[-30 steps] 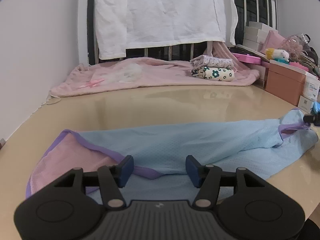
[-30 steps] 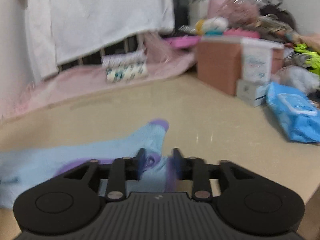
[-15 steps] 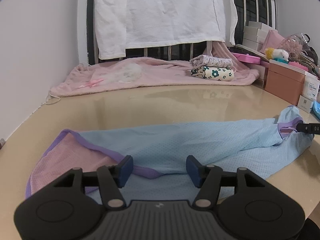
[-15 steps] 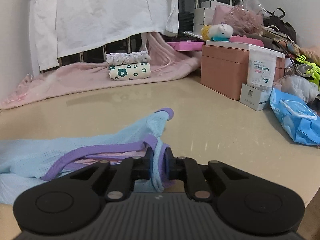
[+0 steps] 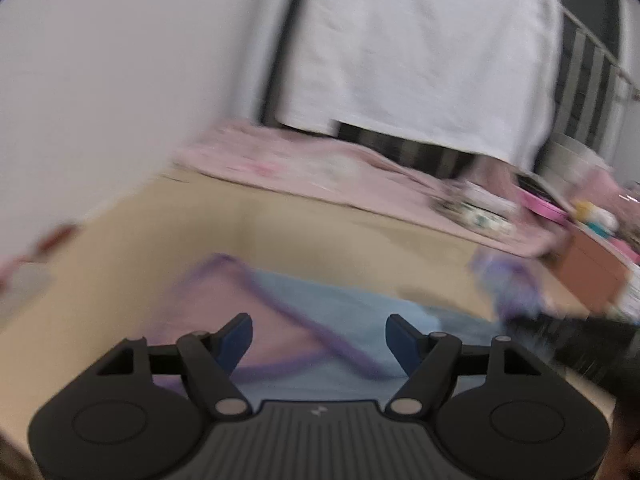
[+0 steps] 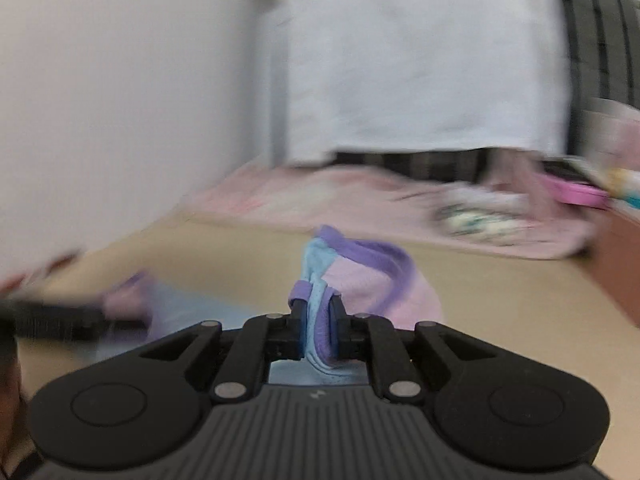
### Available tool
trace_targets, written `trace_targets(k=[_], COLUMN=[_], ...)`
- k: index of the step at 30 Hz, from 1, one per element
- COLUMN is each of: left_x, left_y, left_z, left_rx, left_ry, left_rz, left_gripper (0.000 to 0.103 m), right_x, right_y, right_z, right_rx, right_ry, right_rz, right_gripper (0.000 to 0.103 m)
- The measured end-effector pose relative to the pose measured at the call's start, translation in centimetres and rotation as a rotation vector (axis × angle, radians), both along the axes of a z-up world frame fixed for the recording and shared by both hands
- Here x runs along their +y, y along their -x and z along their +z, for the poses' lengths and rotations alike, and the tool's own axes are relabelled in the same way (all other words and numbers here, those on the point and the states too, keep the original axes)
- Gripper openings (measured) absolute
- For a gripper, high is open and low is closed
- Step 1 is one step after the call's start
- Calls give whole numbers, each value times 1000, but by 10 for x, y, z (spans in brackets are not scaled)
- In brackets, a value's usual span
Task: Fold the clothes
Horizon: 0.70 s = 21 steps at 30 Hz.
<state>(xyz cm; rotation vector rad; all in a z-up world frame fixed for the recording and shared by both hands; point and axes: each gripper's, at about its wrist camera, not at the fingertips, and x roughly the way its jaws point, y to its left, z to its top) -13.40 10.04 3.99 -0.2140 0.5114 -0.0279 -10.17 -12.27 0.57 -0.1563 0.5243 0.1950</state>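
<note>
Right wrist: one garment [image 6: 320,280], clamped claw [image 6: 319,336].

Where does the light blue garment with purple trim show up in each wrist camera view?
Left wrist: the garment lies across the lower middle, beyond the open left gripper.
Right wrist: low centre, pinched in the right gripper and lifted.
Shared landmark: the white cloth hanging behind.
</note>
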Motion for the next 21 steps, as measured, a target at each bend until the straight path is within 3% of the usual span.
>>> trace_targets(k=[3,5,6,7,10,12,15,18,21], left_x=[13,18,21,23,28,26,20,11,5], left_y=[10,19,23,27,29,27,24,26,31], left_z=[1,0,-1,-2,-8,-10,-11,-16,-23], left_rx=[34,40,39,43,77,89,109,90,77], left_ry=[-55,-91,-102,-111,-105,-75,-31,-40,-24], left_rz=[80,127,146,160,182,187,222,266,327], left_gripper=[73,73,73,73,73,72,71,71,70], right_x=[39,41,36,29,7,-1,13,55,97], right_y=[-5,3,8,12,10,-11,-61,-120,-165], right_z=[0,8,18,30,67,86,107,104,89], right_rx=[27,-2,-17,-30,-37,-37,9,157,286], right_ry=[47,48,3,-51,-186,-175,1,171,204], right_rz=[118,142,170,200,282,361,551,758,909], right_gripper=[26,45,62,69,70,67,65,66,62])
